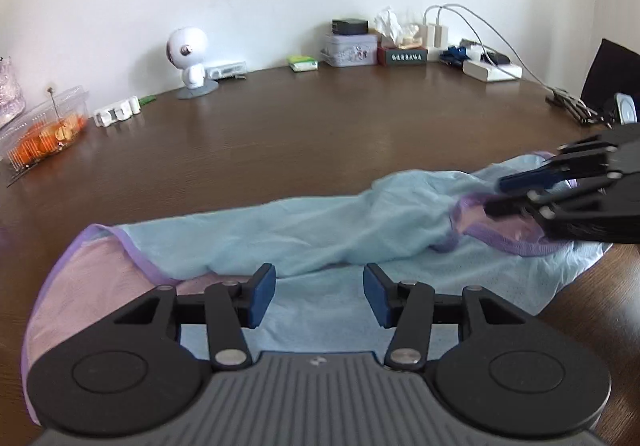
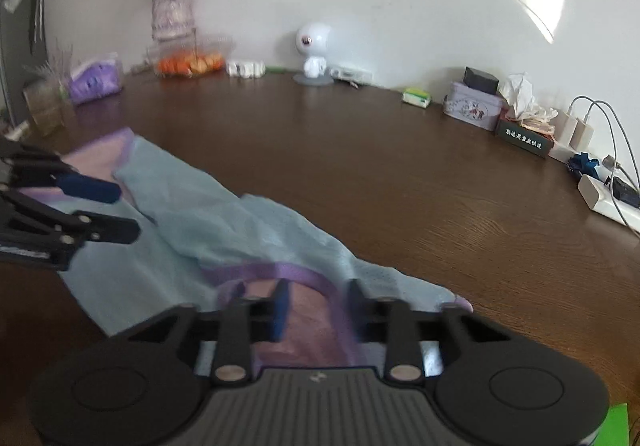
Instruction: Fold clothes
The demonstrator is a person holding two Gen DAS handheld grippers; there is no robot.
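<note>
A light blue garment (image 1: pixel 304 238) with purple trim and a pink inside lies crumpled along the near edge of the brown table (image 1: pixel 300 133). My left gripper (image 1: pixel 319 296) is open just above its blue cloth, next to a pink, purple-edged opening (image 1: pixel 100 282). My right gripper (image 1: pixel 508 195) comes in from the right, open over another purple-edged opening (image 1: pixel 500 234). In the right wrist view the garment (image 2: pixel 224 230) runs from far left to my right gripper (image 2: pixel 318 312), which is open over the pink opening (image 2: pixel 308 322). The left gripper (image 2: pixel 124 211) shows at the left, open.
Along the back wall stand a white robot-shaped camera (image 1: pixel 190 59), a clear box of oranges (image 1: pixel 48 129), a tin box (image 1: pixel 351 49), a tissue box (image 1: pixel 402 53), chargers with cables (image 1: pixel 434 33) and a power strip (image 1: pixel 492 69). A flower vase (image 2: pixel 172 11) stands at the far left.
</note>
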